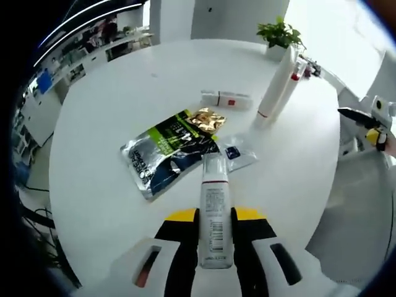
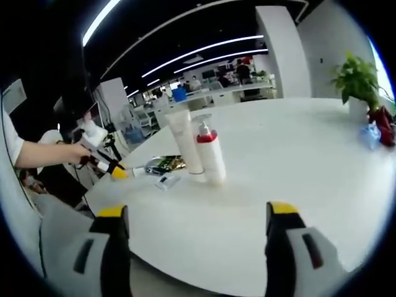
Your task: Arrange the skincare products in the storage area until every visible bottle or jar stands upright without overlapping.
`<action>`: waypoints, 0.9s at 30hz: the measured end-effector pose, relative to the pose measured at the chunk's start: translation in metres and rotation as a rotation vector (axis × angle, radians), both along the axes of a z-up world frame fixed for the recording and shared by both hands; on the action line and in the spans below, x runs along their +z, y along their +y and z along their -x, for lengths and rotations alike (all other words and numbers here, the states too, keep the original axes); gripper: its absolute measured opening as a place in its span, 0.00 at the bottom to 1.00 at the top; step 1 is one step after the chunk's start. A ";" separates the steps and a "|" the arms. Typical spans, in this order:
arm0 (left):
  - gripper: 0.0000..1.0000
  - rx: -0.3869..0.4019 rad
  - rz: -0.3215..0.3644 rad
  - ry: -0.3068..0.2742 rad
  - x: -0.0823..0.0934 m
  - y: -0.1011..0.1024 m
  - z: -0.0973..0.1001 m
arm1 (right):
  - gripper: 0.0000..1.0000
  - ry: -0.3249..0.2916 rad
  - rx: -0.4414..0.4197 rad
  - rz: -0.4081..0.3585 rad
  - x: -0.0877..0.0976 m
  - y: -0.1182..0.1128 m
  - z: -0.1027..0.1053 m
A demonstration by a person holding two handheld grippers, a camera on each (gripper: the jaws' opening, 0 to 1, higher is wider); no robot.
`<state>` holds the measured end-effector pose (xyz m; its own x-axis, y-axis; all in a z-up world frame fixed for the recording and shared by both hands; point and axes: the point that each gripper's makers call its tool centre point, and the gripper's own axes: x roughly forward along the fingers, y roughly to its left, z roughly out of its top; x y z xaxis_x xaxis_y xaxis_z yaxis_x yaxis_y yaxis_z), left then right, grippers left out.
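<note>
A round white surface in an open office holds 2 upright bottles; left gripper fingers grasp a white tube, right gripper fingers spread apart.

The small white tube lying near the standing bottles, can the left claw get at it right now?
Probably not: the left claw is shut on a white bottle, so it must release that before taking the small tube.
</note>
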<state>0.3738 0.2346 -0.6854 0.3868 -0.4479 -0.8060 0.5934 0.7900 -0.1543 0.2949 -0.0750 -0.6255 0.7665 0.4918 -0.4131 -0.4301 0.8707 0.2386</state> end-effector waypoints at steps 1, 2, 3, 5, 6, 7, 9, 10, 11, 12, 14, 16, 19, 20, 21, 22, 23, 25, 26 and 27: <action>0.17 0.006 0.016 -0.005 0.003 -0.002 0.001 | 0.91 -0.002 0.000 -0.002 0.001 0.000 0.000; 0.17 0.010 0.025 -0.008 0.005 -0.004 0.002 | 0.91 -0.005 0.000 -0.005 0.001 0.000 0.000; 0.17 0.013 0.032 -0.012 0.007 -0.005 0.002 | 0.91 -0.007 0.000 -0.006 0.002 0.000 0.000; 0.17 0.020 0.048 -0.021 0.011 -0.008 0.004 | 0.91 -0.010 0.002 -0.008 0.002 0.000 0.000; 0.17 0.024 0.055 -0.026 0.012 -0.009 0.004 | 0.90 -0.012 0.004 -0.008 0.002 0.001 0.000; 0.17 0.029 0.064 -0.029 0.014 -0.010 0.005 | 0.90 -0.014 0.008 -0.007 0.002 0.001 0.000; 0.17 0.032 0.076 -0.036 0.017 -0.013 0.007 | 0.90 -0.015 0.016 -0.003 0.002 0.003 0.001; 0.17 0.033 0.083 -0.038 0.018 -0.014 0.009 | 0.90 -0.015 0.020 0.000 0.002 0.004 0.001; 0.17 0.035 0.092 -0.040 0.019 -0.015 0.010 | 0.89 -0.016 0.027 0.006 0.002 0.005 0.002; 0.17 0.039 0.111 -0.044 0.022 -0.018 0.012 | 0.89 -0.017 0.030 0.010 0.002 0.006 0.002; 0.17 0.041 0.144 -0.052 0.027 -0.023 0.015 | 0.89 -0.019 0.043 0.026 0.002 0.008 0.003; 0.17 0.052 0.180 -0.058 0.034 -0.028 0.018 | 0.88 -0.020 0.054 0.033 0.002 0.010 0.004; 0.17 0.065 0.246 -0.067 0.044 -0.038 0.023 | 0.87 -0.018 0.062 0.029 0.003 0.011 0.005; 0.17 0.068 0.260 -0.071 0.047 -0.040 0.025 | 0.86 -0.020 0.062 0.023 0.003 0.011 0.005; 0.17 0.068 0.279 -0.072 0.050 -0.043 0.028 | 0.86 -0.021 0.060 0.019 0.004 0.010 0.005; 0.17 0.068 0.291 -0.070 0.052 -0.045 0.030 | 0.86 -0.020 0.056 0.016 0.004 0.010 0.005; 0.17 0.065 0.305 -0.068 0.054 -0.048 0.032 | 0.86 -0.020 0.054 0.012 0.004 0.010 0.005; 0.17 0.057 0.331 -0.065 0.058 -0.053 0.037 | 0.86 -0.022 0.053 0.010 0.005 0.010 0.005; 0.17 0.054 0.336 -0.067 0.059 -0.055 0.038 | 0.86 -0.022 0.054 0.009 0.004 0.010 0.005; 0.17 0.051 0.346 -0.070 0.062 -0.057 0.040 | 0.86 -0.022 0.058 0.011 0.004 0.010 0.005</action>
